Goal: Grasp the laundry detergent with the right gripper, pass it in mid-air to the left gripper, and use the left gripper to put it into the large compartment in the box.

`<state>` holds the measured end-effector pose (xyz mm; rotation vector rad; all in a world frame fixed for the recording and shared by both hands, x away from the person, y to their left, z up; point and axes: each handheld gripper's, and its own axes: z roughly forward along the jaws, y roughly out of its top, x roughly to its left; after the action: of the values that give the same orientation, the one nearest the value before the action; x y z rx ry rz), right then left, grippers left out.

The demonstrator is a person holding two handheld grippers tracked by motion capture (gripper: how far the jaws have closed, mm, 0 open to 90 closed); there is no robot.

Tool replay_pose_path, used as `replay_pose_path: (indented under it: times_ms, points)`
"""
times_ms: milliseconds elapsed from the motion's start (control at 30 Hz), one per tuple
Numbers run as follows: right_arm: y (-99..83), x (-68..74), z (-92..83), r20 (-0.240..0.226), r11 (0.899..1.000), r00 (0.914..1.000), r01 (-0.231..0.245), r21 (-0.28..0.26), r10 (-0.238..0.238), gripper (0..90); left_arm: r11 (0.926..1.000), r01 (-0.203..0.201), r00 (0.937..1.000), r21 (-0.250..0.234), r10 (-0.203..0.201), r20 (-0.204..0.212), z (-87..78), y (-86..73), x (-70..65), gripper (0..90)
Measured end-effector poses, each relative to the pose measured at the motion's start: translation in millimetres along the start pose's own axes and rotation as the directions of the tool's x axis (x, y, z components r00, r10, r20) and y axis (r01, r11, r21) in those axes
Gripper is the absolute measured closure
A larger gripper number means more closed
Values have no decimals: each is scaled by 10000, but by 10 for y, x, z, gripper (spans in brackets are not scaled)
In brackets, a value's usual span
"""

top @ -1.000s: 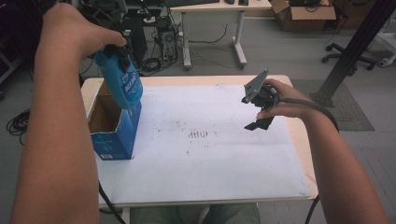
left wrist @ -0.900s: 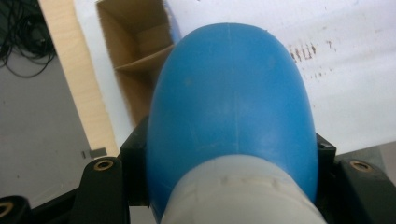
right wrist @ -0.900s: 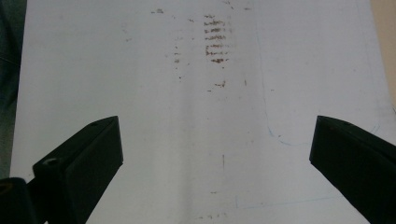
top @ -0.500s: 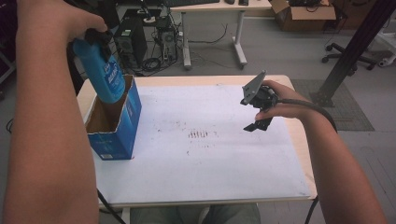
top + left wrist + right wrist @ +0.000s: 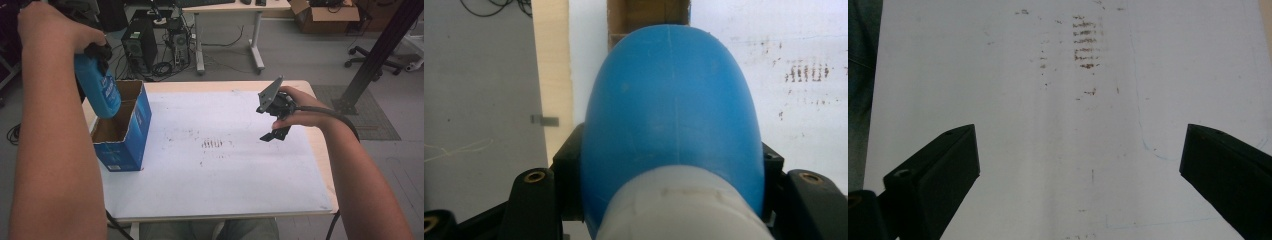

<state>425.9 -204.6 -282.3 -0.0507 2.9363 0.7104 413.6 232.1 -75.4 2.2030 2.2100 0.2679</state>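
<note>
jaws of the left gripper [image 5: 100,52] clamped a blue bottle [image 5: 98,90] above the open box [image 5: 122,131] at the bench's [image 5: 220,190] left; it could catch the box's wall. left gripper view: bottle [image 5: 671,110] hid the opening. right gripper view: jaws stood apart, empty.

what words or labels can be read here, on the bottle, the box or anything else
None can be read.
blue bottle: a white label patch with print, too small and blurred to read.
blue cardboard box: pale print near the bottom of its front side, also too blurred.
white table top: brownish smudges, not writing.
</note>
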Motion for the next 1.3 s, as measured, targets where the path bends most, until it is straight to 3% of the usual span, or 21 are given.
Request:
replay_pose_path:
  times_ms: [500,1300]
  points:
    - [45,10,-26,-19,9999,10000,57,98,-57,29,9996,33,9992,265,-44,399,428,-19,97,385]
    - [79,19,1,-127,10000,9999,69,65,-68,29,9979,-157,9989,635,129,450,1087,-35,97,385]
